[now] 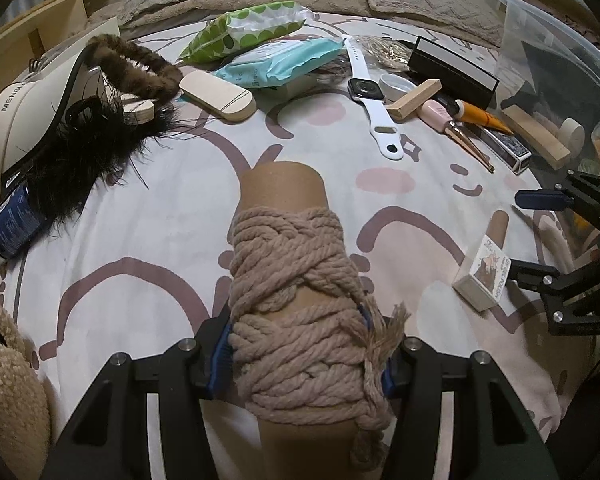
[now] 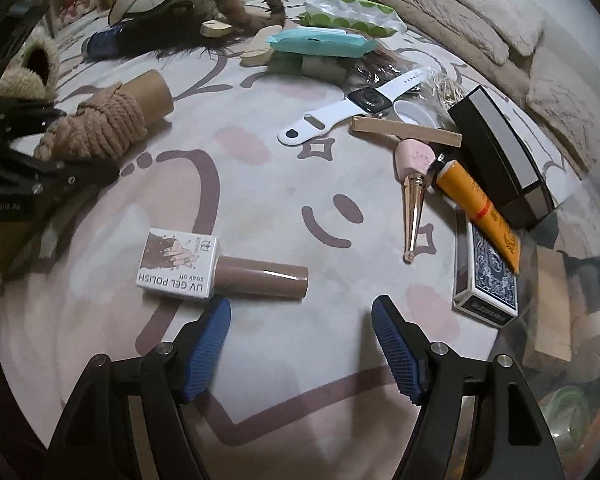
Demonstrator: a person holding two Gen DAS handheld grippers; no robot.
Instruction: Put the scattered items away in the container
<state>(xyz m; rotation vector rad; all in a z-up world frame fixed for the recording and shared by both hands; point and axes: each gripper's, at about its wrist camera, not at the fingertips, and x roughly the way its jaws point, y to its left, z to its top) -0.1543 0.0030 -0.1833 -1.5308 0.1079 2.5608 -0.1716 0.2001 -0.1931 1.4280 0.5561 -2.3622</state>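
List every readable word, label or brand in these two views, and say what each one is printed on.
"UV GEL POLISH" and "soak off": on the white label of the gel polish bottle.
"MENG...": on the cream visor; the rest is cut off.
Blue card box: end print too small to read.
Orange tube: markings illegible.
Left gripper: side print blurred.

Dim, warm indoor light; both fisheye views bend strongly and darken at the edges, slightly soft throughout.

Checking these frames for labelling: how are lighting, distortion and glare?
Left wrist view: dim indoor light, strong fisheye bending, rope spool sharp, clear container reflective. Right wrist view: dark vignette corners, glossy streak on the gel polish bottle.
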